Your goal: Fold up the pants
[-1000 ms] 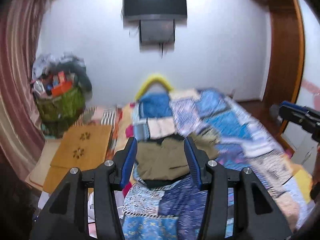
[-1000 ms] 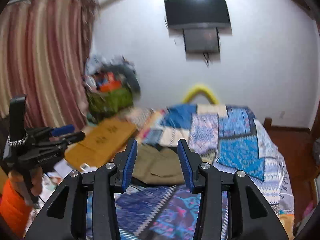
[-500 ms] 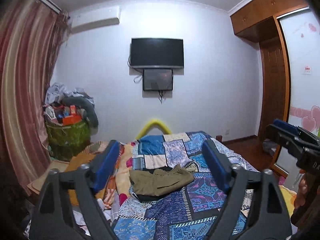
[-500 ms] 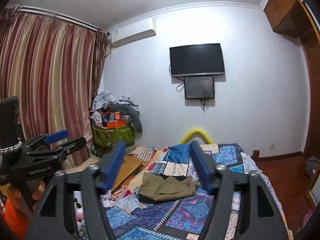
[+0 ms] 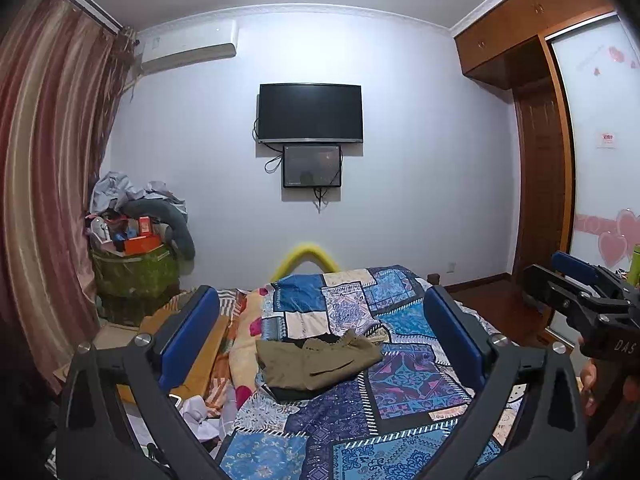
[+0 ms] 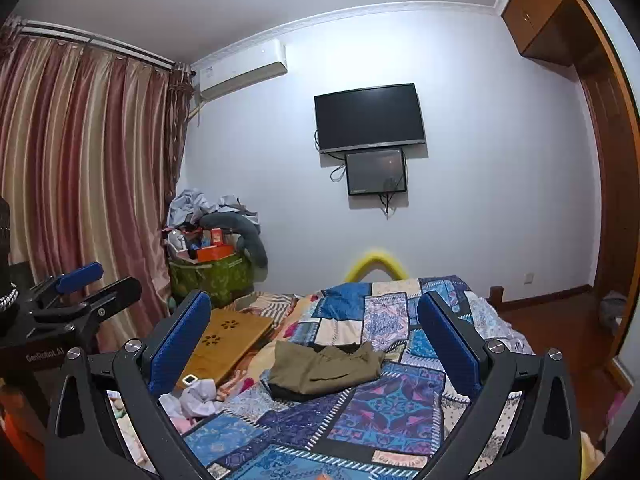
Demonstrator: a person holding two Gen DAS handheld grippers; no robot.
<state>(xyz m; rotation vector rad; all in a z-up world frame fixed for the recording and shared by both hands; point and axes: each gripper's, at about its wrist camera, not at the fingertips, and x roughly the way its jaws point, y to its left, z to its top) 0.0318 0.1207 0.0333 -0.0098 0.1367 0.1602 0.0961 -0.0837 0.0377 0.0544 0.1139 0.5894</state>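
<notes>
1. Left gripper point(image 5: 320, 334) and right gripper point(image 6: 314, 334): jaws have just been opening, now spread wide, nothing between them.
2. Olive pants point(image 5: 318, 362), point(image 6: 326, 366): compact folded bundle on the patchwork quilt point(image 5: 400, 392), well apart from both grippers.
3. Judgement: soft, light, limp cloth; pinch at a folded edge or corner, as loose layers may slide.

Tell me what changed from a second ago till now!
Both claws backed away from the pants and tipped upward, so more of the wall and ceiling shows. The left claw and the right claw have just been opening and now stand wide, with nothing between them. The pants stayed folded on the quilt.
</notes>
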